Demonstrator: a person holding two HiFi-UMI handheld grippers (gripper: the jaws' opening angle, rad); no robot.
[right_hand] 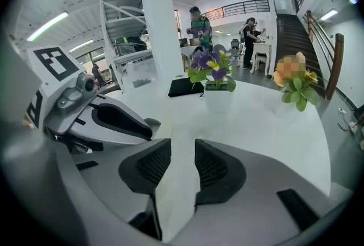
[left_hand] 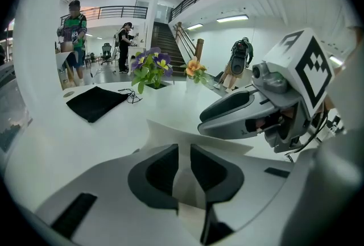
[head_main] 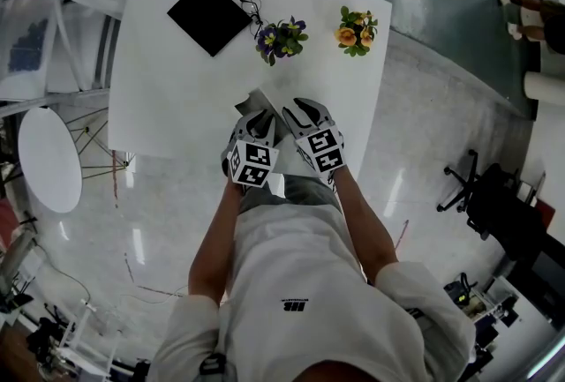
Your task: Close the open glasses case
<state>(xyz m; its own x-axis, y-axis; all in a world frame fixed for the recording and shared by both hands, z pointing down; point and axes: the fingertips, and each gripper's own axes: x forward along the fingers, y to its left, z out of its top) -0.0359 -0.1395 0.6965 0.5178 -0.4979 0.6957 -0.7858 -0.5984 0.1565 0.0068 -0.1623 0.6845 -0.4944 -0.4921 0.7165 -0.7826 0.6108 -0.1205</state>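
Observation:
The glasses case [head_main: 263, 100] is a white folding case lying near the front edge of the white table [head_main: 177, 89]. In the left gripper view one flat white panel [left_hand: 170, 132] of it stands up, and a strip of it runs between the pads. My left gripper [head_main: 259, 117] [left_hand: 183, 168] is shut on that panel. My right gripper [head_main: 300, 109] [left_hand: 207, 123] sits close beside it on the right, tips at the case's edge. In the right gripper view its jaws [right_hand: 183, 168] stand nearly together with white material in the narrow gap. The left gripper [right_hand: 149, 128] shows there at the left.
A black pouch [head_main: 209, 15] lies at the table's far left, with a thin black cord beside it. A pot of purple flowers [head_main: 281, 39] and a pot of orange flowers [head_main: 356, 29] stand behind the case. People stand far back in the room.

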